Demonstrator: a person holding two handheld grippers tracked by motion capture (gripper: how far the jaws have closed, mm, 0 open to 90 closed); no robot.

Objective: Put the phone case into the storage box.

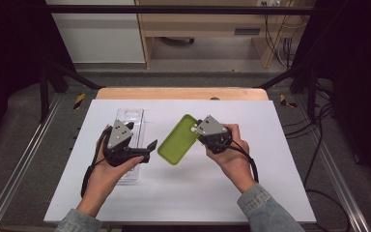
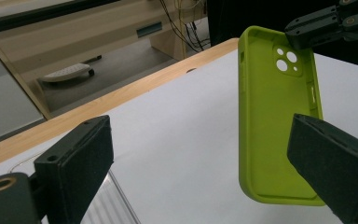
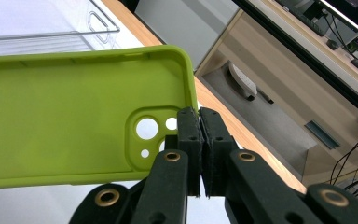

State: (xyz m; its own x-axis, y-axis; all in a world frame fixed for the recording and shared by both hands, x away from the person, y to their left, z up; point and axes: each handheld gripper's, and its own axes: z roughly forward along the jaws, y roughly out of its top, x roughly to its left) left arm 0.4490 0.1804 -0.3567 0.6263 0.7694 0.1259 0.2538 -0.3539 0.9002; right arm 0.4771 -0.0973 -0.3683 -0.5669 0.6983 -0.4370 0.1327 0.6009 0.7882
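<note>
Two jaws of the right gripper [image 3: 199, 140] pinch the green phone case [image 3: 65, 116]

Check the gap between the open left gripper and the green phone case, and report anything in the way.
Nothing visible does. The left gripper points at the green phone case, held up by the right gripper; between them lies bare white table.

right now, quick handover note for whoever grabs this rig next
Right tool: shut on the green case, pinching its camera-hole end and holding it tilted above the mat.
Left tool: open, holding nothing, jaws facing the case's lower end.
Clear tray: flat on the mat under the left hand.
Done: case lifted.
Left: probably take the case's free end with the left tool.
</note>
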